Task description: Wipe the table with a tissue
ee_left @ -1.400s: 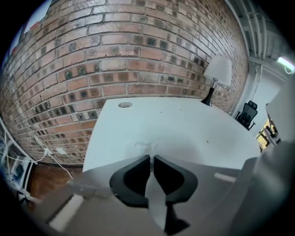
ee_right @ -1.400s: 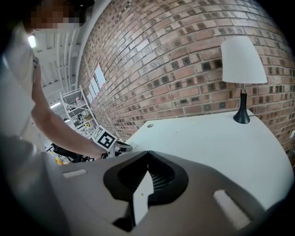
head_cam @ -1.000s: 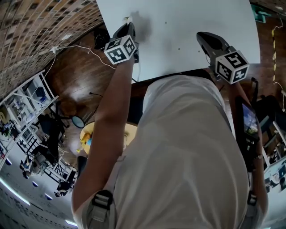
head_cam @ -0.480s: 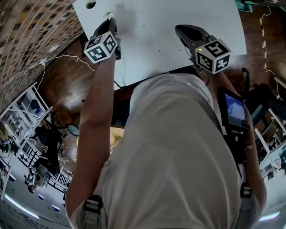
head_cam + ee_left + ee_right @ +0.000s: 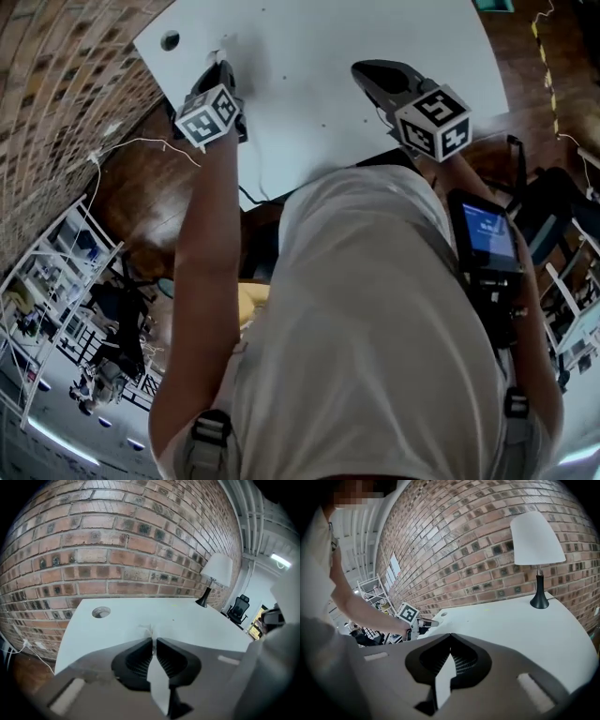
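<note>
The left gripper (image 5: 153, 641) pinches a small, crumpled white tissue (image 5: 147, 631); the right gripper (image 5: 450, 636) is pressed together.

A white rectangular table top (image 5: 319, 56) with a round cable hole (image 5: 170, 40) near its left corner is seen from above. The black left gripper (image 5: 222, 67) is held near that hole, with a scrap of white paper tissue (image 5: 219, 56) at its tip. The black right gripper (image 5: 364, 71) is held well apart over the table. A brown brick wall (image 5: 56, 112) is seen at the left.
</note>
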`<action>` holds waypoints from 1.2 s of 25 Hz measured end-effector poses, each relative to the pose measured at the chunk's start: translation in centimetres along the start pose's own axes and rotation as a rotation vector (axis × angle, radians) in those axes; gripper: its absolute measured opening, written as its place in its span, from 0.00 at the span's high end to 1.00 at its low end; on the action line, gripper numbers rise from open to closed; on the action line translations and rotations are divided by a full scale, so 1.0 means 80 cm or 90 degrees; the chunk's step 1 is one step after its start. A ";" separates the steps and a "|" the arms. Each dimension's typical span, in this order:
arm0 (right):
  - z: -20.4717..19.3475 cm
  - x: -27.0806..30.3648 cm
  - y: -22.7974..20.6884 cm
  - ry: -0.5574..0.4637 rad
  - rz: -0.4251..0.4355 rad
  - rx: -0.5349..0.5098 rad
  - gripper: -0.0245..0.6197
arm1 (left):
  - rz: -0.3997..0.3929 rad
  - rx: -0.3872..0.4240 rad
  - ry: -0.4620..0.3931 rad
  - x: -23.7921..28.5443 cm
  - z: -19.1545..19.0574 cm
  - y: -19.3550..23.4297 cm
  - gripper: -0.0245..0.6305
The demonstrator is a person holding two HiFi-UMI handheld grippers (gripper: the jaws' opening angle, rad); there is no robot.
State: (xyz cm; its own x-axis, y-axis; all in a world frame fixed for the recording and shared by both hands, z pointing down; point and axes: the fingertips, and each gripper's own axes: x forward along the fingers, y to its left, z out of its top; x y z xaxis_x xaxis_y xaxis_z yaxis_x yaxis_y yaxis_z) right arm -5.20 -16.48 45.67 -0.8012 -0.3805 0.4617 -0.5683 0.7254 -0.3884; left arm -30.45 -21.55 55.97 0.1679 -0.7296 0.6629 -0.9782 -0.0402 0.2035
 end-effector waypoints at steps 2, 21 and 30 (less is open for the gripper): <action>-0.006 -0.006 -0.004 0.009 -0.004 0.000 0.95 | 0.001 -0.004 0.017 0.009 -0.008 -0.006 0.91; -0.018 -0.026 -0.020 -0.005 -0.026 0.048 0.95 | 0.066 0.105 0.078 0.074 0.034 0.040 0.91; -0.016 -0.031 -0.031 -0.019 -0.031 0.075 0.95 | 0.055 0.200 0.097 0.086 0.020 0.019 0.92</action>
State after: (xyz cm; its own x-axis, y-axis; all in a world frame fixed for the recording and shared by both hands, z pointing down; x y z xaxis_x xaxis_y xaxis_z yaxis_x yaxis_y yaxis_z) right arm -1.60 -16.63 46.50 -0.7765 -0.4315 0.4591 -0.6231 0.6340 -0.4580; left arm -30.95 -27.70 59.67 0.0752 -0.6298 0.7731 -0.9755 -0.2072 -0.0739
